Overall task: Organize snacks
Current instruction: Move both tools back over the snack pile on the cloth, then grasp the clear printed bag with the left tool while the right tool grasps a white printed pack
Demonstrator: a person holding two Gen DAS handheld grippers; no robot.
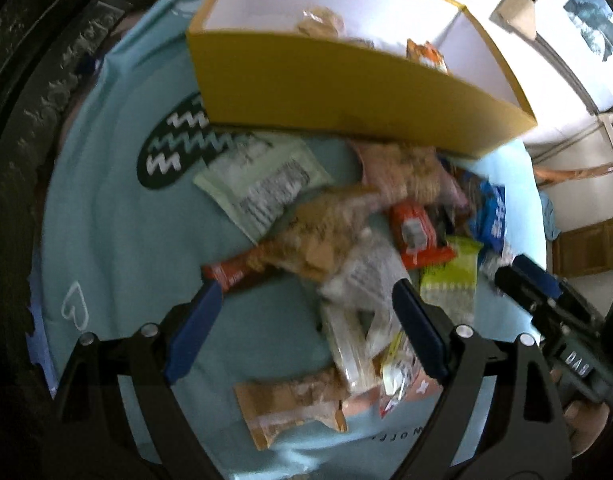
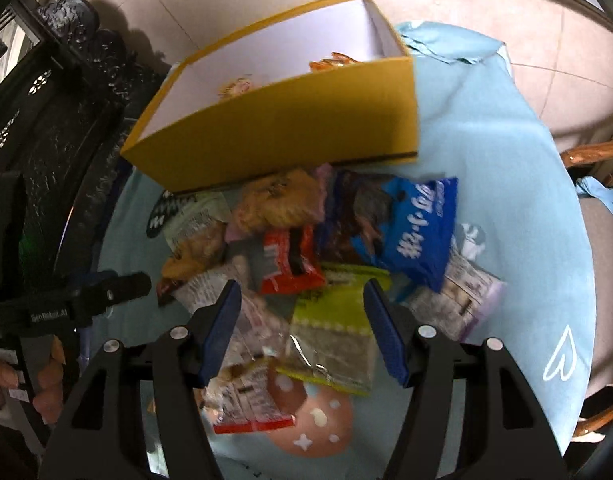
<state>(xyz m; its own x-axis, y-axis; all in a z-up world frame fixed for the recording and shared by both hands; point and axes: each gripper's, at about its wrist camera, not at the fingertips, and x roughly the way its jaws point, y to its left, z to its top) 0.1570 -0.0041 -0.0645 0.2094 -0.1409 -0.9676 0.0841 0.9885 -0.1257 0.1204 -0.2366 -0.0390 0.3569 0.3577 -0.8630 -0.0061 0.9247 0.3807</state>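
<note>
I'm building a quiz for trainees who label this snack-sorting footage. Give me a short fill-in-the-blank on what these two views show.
1. The open box behind the snack pile has outer walls coloured ____.
2. The snacks lie on a cloth coloured light ____.
3. Between the open fingers of the right gripper lies a packet with a ____ wrapper.
4. The fingers of the left gripper carry pads coloured ____.

Missing words: yellow; blue; green; blue
</note>
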